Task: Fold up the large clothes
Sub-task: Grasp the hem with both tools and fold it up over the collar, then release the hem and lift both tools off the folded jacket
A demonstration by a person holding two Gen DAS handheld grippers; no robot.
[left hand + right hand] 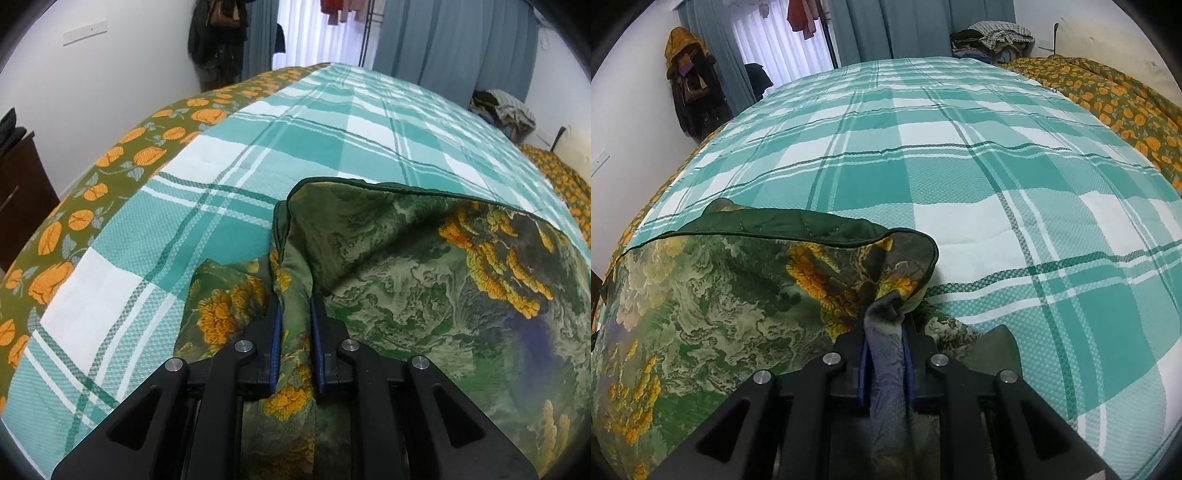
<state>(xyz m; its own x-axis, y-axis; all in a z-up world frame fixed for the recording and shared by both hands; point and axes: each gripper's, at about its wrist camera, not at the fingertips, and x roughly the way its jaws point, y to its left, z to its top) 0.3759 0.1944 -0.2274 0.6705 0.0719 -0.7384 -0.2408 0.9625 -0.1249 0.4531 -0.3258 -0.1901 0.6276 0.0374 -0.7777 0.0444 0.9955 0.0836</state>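
A fold of the garment [424, 266] ran between the fingers of the left claw [295, 306] and spread to that claw's right on the bedspread [258, 155]. A bunched corner of the garment [713, 295] sat in the right claw [886, 332], its bulk lying to that claw's left. The bed [960, 166] stretched ahead of both claws, curtains [916, 26] behind it.

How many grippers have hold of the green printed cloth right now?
2. The left gripper pinches a bunched fold at the green printed cloth's left end; the right gripper pinches its right end.
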